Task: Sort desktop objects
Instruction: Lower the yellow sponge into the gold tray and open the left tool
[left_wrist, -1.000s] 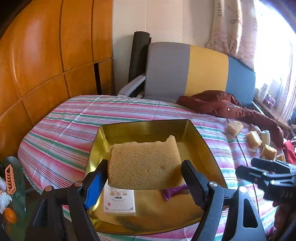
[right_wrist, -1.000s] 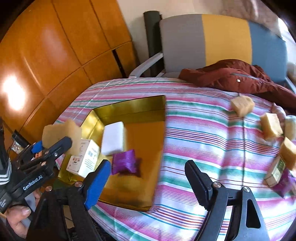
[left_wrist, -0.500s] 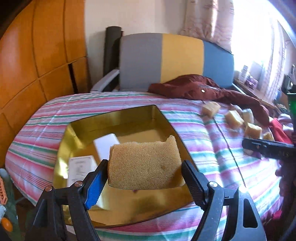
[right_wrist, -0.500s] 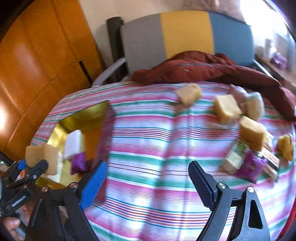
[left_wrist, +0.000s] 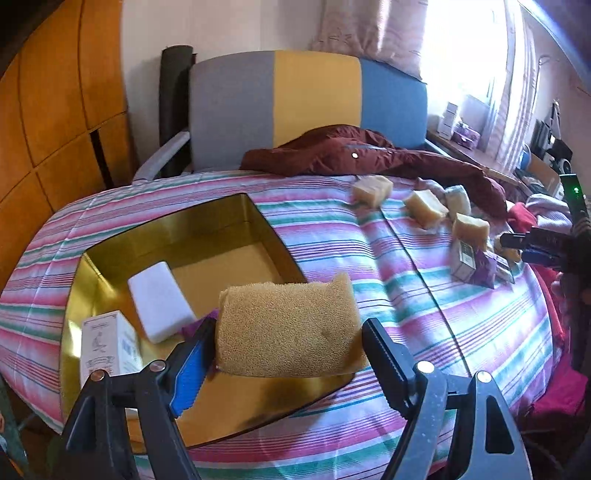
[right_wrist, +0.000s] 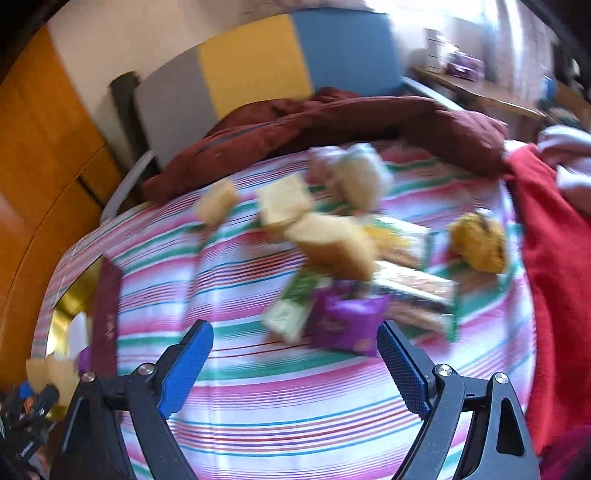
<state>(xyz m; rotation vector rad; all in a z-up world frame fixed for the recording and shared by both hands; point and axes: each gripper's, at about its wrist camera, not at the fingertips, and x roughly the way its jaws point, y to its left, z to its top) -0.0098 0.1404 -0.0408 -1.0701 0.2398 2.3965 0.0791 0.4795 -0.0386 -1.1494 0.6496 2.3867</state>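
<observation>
The left gripper (left_wrist: 288, 354) clamps a yellow sponge (left_wrist: 286, 328) between its two fingers, holding it above the near right corner of the gold tray (left_wrist: 173, 236). Inside the tray lie a small white printed box (left_wrist: 107, 341) at the near left, a white eraser-like block (left_wrist: 160, 301) just beyond it, and a scrap of purple wrapper (left_wrist: 192, 326) beside the sponge. The tray rests on a striped bedspread (left_wrist: 406, 314).

The right gripper (right_wrist: 293, 363) has just been opening; its blue-padded jaws stand wide with nothing between them, above the bedspread. Just beyond them lies a purple packet (right_wrist: 349, 321) touching a green-and-white box (right_wrist: 291, 302), then a blurred cluster of sponge cubes (right_wrist: 332, 243) and a mustard-yellow lump (right_wrist: 478, 242) to the right. Farther back a dark red jacket (left_wrist: 369, 157) sprawls before a grey, yellow and blue chair back (left_wrist: 314, 99).
</observation>
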